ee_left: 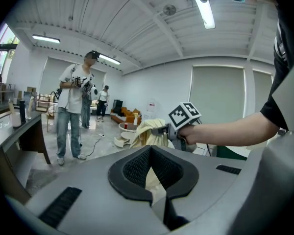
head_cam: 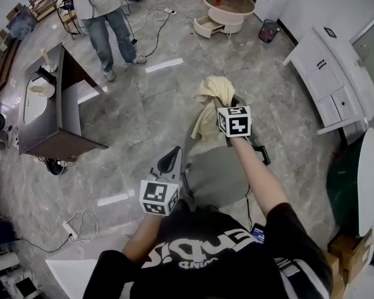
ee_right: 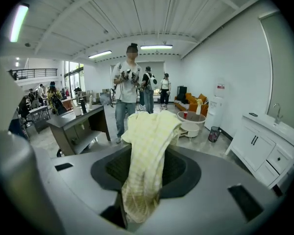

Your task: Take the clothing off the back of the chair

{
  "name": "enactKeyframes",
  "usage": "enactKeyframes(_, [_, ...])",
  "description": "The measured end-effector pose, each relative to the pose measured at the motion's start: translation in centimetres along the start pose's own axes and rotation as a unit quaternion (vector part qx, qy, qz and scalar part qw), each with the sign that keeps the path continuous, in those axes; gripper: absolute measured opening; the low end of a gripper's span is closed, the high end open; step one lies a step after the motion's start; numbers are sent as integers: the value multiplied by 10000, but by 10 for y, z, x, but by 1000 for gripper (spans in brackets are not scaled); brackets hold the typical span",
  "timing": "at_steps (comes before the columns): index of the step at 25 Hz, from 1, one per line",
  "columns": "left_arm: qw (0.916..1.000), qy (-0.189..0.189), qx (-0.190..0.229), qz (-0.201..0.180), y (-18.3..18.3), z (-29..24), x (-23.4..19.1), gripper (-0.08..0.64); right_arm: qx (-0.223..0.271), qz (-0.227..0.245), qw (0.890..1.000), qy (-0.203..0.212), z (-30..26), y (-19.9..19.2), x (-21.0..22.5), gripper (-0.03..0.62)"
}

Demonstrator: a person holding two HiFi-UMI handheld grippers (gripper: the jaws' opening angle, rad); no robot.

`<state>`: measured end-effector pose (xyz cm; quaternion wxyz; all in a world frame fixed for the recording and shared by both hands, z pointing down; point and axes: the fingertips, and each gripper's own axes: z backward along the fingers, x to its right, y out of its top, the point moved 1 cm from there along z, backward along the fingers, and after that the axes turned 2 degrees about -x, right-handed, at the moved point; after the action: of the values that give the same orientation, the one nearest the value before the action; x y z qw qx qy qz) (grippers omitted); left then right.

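A pale yellow checked garment (head_cam: 207, 114) hangs from my right gripper (head_cam: 226, 99), lifted above the chair's far edge. In the right gripper view the garment (ee_right: 147, 151) drapes over and between the jaws, and the right gripper (ee_right: 137, 214) is shut on it. The chair's grey seat (head_cam: 215, 176) lies below, with a black bar (head_cam: 262, 151) of the chair beside my right forearm. My left gripper (head_cam: 171, 161) hovers at the seat's left edge with nothing in it. Its tips meet in the left gripper view (ee_left: 159, 197), which also shows the garment (ee_left: 146, 131).
A dark desk (head_cam: 50, 114) stands at the left with a person (head_cam: 106, 17) beside it. A round low table (head_cam: 227, 8) and a bin (head_cam: 268, 30) are at the back. White cabinets (head_cam: 330, 73) line the right side. Cables (head_cam: 81, 226) lie on the floor.
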<state>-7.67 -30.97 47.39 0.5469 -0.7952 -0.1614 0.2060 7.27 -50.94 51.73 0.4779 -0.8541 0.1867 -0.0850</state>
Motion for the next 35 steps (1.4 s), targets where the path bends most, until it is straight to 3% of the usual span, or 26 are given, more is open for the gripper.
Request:
enactKeyframes(5, [9999,-76,152,20,6,5,8,15,316,184,9993,-11,37,44,-1,149])
enactKeyframes(12, [9996,-121,240,-1,10,17,12,15,628,26,9980,49,94,45,-8,150])
enactKeyframes(22, [9992,-333,218,1,-1,33,12,15,1089,-464,9929,133,188,-9,-38,150])
enactKeyframes(29, [9978,-635,176,-107,-5,43,10,15,1250,-774,9890,-133,254,-65,-73,150])
enactKeyframes(35, [9953,-959,81,-134,-10,44,2,15,1148,-1078,9866,-420,281,-86,-100,150])
